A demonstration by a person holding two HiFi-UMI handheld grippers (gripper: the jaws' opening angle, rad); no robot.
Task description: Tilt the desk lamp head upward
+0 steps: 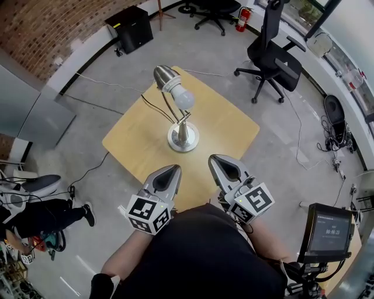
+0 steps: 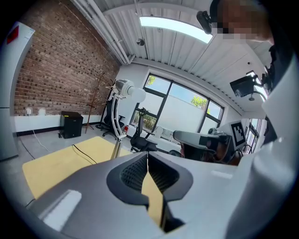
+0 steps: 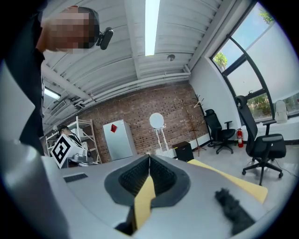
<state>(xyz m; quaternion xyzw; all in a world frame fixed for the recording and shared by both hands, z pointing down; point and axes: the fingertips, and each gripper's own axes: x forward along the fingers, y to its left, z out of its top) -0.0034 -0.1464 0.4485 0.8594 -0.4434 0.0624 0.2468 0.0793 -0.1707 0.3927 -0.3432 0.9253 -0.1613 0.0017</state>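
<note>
Room setting. A square pale-wood table (image 1: pixel 234 125) stands on a grey concrete floor (image 1: pixel 274 169). Far left is a red brick wall (image 1: pixel 52 29) with a black cabinet (image 1: pixel 131 28) at its foot. Far right are a black office chair (image 1: pixel 274 55), a second chair (image 1: pixel 213 11) beyond it, and a red fire extinguisher (image 1: pixel 242 18). Tall windows (image 2: pixel 182 107) admit daylight, and a strip light (image 2: pixel 175 28) is set in the white ribbed ceiling (image 2: pixel 154 51). Near right is a small monitor (image 1: pixel 327 230).

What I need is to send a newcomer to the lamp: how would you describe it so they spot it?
In the middle of the grey floor stands a light-wood table. The desk lamp is the only object standing on it. Its round silver base, silver shade and bare white bulb mark it off from the black office chairs beyond.
</note>
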